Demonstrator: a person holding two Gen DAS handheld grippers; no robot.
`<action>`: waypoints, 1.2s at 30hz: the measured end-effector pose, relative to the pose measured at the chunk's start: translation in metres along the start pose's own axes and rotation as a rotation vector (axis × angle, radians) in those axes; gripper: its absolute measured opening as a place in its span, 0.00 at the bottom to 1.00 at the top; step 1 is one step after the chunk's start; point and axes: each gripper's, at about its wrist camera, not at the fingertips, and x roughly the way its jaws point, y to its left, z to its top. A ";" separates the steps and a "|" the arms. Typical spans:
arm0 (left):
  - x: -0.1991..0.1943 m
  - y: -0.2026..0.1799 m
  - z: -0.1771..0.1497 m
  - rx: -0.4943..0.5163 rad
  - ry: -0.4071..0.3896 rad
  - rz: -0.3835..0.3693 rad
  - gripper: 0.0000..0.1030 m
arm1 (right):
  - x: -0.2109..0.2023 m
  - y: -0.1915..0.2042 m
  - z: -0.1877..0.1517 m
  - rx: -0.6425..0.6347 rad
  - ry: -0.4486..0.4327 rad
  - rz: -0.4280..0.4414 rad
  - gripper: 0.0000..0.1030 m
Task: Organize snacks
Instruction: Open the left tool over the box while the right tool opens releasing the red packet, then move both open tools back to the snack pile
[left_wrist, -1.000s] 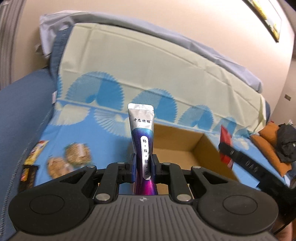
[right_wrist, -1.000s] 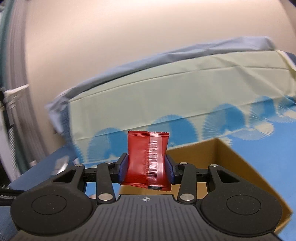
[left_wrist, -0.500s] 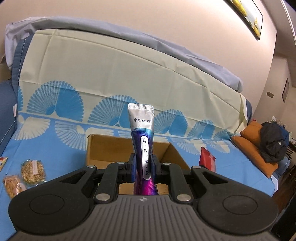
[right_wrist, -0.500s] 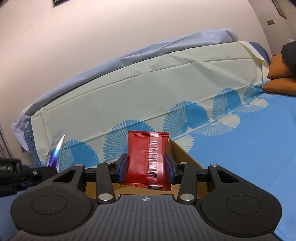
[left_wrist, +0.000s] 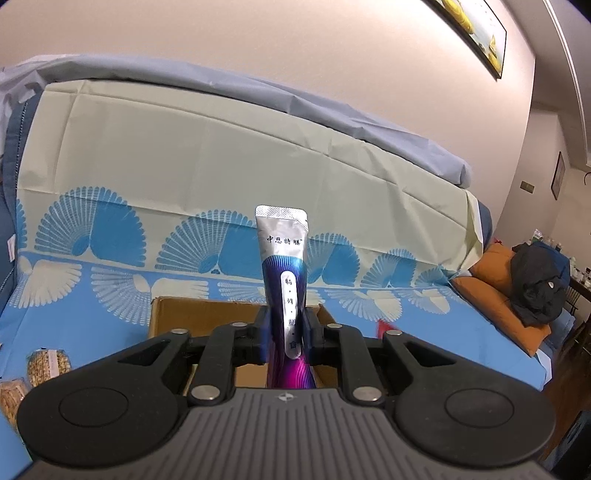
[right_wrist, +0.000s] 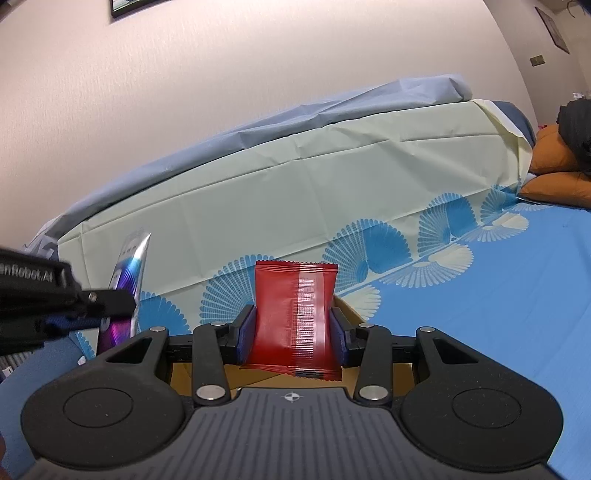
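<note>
1. Loose snacks (left_wrist: 48, 363): two clear packets of pale, grainy pieces lie flat on the bed cover at 8 o'clock in the left wrist view, well apart from the box and, in my judgement, not yet sorted.
2. Left tongs (left_wrist: 286, 334): these hold a slim foil sachet (left_wrist: 284, 280) upright above the cardboard box (left_wrist: 192, 314). The jaws are opening, with the sachet between them and the pads touching its sides. The sachet is glossy, silver at its crimped top and shading to purple and magenta lower down. Upright carriage over the box suggests a drop straight in.
3. Cardboard box: open-topped, plain brown, matte, with square walls, it sits on the blue fan-patterned bed cover (left_wrist: 110, 295) at 6 o'clock in both views.
4. Right tongs (right_wrist: 293, 332): these carry a red packet (right_wrist: 291, 314) upright over the same box. The jaws are opening, and the packet stands between pads that meet its edges. It is a flat, shiny pillow pack with serrated ends and a pale central seam.
5. The left tongs appear at 9 o'clock in the right wrist view, so both loads are close together; a clash is possible.
</note>
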 end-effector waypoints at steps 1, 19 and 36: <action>0.001 0.001 0.001 -0.004 0.006 0.003 0.26 | 0.001 0.002 -0.001 -0.006 0.009 -0.002 0.46; -0.078 0.087 -0.049 -0.022 0.012 0.026 0.20 | 0.000 0.032 -0.018 -0.125 0.024 -0.007 0.75; -0.112 0.224 -0.142 0.058 0.076 0.239 0.10 | -0.053 0.117 -0.076 -0.337 0.078 0.307 0.36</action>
